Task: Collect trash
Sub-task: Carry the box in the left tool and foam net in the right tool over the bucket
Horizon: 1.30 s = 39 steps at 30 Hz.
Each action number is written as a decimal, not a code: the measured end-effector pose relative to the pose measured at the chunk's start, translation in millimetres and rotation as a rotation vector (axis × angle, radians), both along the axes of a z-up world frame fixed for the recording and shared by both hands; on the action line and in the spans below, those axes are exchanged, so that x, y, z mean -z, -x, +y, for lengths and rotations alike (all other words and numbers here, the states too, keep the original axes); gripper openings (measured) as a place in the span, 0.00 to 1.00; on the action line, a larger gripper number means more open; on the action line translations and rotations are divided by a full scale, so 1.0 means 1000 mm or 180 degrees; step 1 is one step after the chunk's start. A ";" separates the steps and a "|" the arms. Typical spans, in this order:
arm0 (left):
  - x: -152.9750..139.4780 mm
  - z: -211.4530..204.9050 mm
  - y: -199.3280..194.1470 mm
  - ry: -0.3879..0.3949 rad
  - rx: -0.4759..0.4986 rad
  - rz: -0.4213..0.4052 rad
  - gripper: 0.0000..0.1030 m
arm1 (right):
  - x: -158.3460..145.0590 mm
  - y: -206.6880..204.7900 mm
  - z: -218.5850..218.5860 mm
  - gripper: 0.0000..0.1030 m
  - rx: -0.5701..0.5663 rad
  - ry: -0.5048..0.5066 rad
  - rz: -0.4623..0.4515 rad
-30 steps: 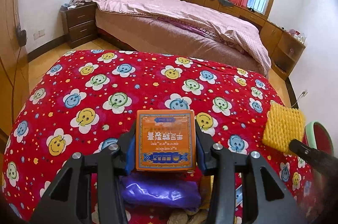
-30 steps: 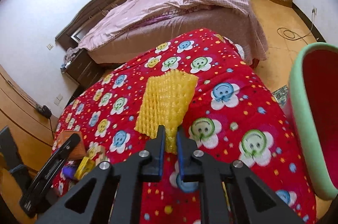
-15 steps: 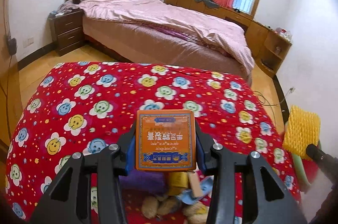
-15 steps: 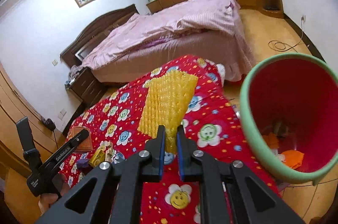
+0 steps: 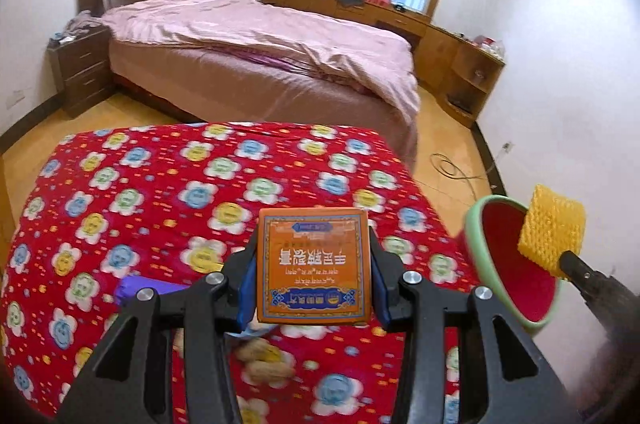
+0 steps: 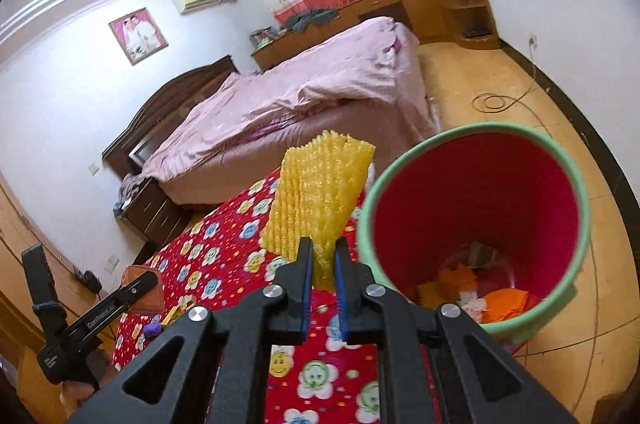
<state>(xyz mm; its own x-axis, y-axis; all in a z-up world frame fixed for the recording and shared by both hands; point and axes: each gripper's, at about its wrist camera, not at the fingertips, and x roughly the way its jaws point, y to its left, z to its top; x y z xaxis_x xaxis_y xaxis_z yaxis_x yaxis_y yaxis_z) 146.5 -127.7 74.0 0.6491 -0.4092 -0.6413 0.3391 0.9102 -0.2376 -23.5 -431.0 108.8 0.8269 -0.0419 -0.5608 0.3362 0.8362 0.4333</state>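
Observation:
My left gripper [image 5: 313, 266] is shut on an orange box [image 5: 313, 266] with printed text and holds it above the red smiley-flower cloth [image 5: 160, 191]. My right gripper [image 6: 322, 266] is shut on a yellow foam net [image 6: 316, 199], held up beside the rim of the green bin with red inside [image 6: 576, 199]. Orange and white scraps lie in the bin's bottom [image 6: 472, 292]. The bin [image 5: 476, 244] and the foam net [image 5: 552, 234] also show at the right of the left wrist view. The left gripper with its box [image 6: 142, 294] shows at the lower left of the right wrist view.
Peanuts [image 5: 264, 360] and a purple wrapper [image 5: 140, 290] lie on the cloth under my left gripper. More small litter [image 6: 172, 316] lies on the cloth near it. A bed with a pink cover [image 5: 256, 47] stands beyond. A cable [image 6: 496, 101] lies on the wooden floor.
Both grippers have risen and moved right toward the bin. The foam net has gone from over the cloth to the bin's rim. More of the bin's inside shows.

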 end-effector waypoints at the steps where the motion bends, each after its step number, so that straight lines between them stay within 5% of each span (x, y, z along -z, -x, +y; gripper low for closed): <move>1: 0.000 -0.004 0.002 0.0002 0.0035 0.0007 0.44 | 0.000 0.004 -0.004 0.12 0.0032 -0.0011 -0.0009; 22: 0.004 -0.141 0.039 -0.0149 0.0937 0.0080 0.44 | 0.031 0.057 -0.084 0.12 0.0637 -0.0200 0.0054; 39: 0.035 -0.223 0.041 -0.0302 0.1349 0.0203 0.44 | 0.056 0.077 -0.122 0.12 0.0914 -0.0332 0.0148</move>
